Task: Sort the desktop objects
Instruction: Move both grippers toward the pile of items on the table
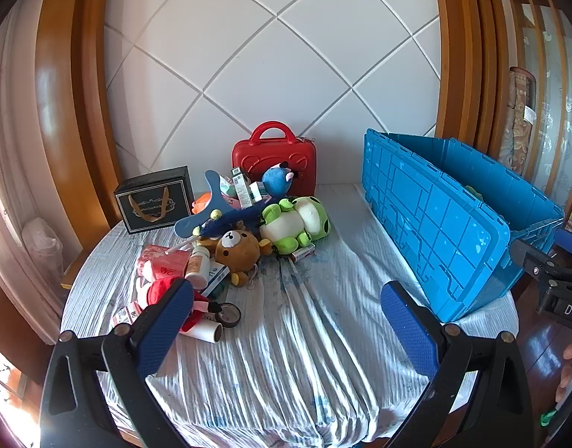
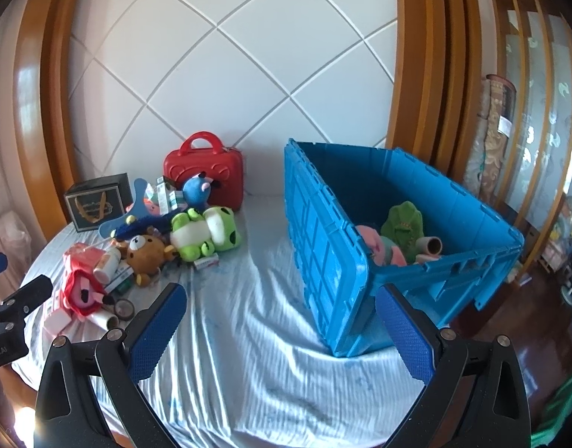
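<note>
The pile you are sorting sits left of centre in both views, on the counter (image 1: 286,354) under its wrinkled pale blue cloth. At its front lies a brown bear (image 1: 238,252), and just to its right a green frog toy (image 1: 295,224) lies on its back, with a small red-and-white box (image 1: 302,253) beside its feet. Above them a blue toy plane (image 1: 218,212) lies across the heap, with small cartons (image 1: 245,186) and a blue round plush (image 1: 276,181) behind it. Left of the bear you see a white bottle (image 1: 197,265) lying over a pink packet (image 1: 162,261), and lower down a red plush (image 1: 162,293), a white roll (image 1: 205,330) and a ring of dark tape (image 1: 228,313). At the back a red case (image 1: 274,164) stands upright against the white quilted wall, and a black gift box (image 1: 155,198) stands at the left rear of the counter.

On the right of the frame stands the blue crate (image 2: 323,246), open at the top. The right wrist view shows things already in it: a green plush (image 2: 401,226), a pink toy (image 2: 375,246) and a cardboard tube (image 2: 431,246).

Your left claw (image 1: 286,317) is released, its blue pads spread wide over bare cloth in the lower frame, with nothing between them. Your right claw (image 2: 278,332) is released too, its right pad in front of the crate's near corner, whether touching it you cannot tell. Each claw also shows at the edge of the other's view.
</note>
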`<state>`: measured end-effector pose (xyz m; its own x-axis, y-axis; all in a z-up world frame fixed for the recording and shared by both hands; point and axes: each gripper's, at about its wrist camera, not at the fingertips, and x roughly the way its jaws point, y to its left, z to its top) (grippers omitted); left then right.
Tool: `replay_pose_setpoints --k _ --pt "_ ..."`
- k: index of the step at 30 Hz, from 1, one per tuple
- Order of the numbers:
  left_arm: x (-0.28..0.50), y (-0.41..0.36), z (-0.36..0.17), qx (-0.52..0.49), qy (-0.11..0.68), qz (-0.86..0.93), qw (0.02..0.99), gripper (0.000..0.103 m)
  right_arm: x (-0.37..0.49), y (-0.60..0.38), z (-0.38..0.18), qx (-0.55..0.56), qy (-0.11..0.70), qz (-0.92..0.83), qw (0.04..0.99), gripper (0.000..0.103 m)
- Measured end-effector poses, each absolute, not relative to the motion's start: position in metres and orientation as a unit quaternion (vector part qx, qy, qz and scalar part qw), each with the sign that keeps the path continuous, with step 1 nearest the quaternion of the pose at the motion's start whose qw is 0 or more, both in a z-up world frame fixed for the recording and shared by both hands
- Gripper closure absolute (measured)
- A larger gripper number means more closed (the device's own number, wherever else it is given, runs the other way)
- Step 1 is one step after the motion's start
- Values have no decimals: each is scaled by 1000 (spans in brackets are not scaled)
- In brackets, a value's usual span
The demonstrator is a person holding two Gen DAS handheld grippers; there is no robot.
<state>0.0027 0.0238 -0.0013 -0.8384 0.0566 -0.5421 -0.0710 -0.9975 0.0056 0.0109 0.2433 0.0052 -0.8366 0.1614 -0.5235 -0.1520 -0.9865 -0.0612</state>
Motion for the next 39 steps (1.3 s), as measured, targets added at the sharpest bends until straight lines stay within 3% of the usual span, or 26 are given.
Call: replay_pose_setpoints --k 12,20,31,39 --pt "-24 15 -44 -336 -8 942 19 1 -12 235 -18 -302 -19 952 55 0" --pt "-74 -20 -87 -387 -60 918 -55 1 -101 206 -47 -342 -59 937 -48 0" --pt "-78 -154 -142 -435 -137 859 -231 1 -206 110 -125 -432 -103 871 -208 0" --pt "-108 -252 -196 -484 -154 835 -213 1 -219 9 -170 -468 -120 848 -219 0"
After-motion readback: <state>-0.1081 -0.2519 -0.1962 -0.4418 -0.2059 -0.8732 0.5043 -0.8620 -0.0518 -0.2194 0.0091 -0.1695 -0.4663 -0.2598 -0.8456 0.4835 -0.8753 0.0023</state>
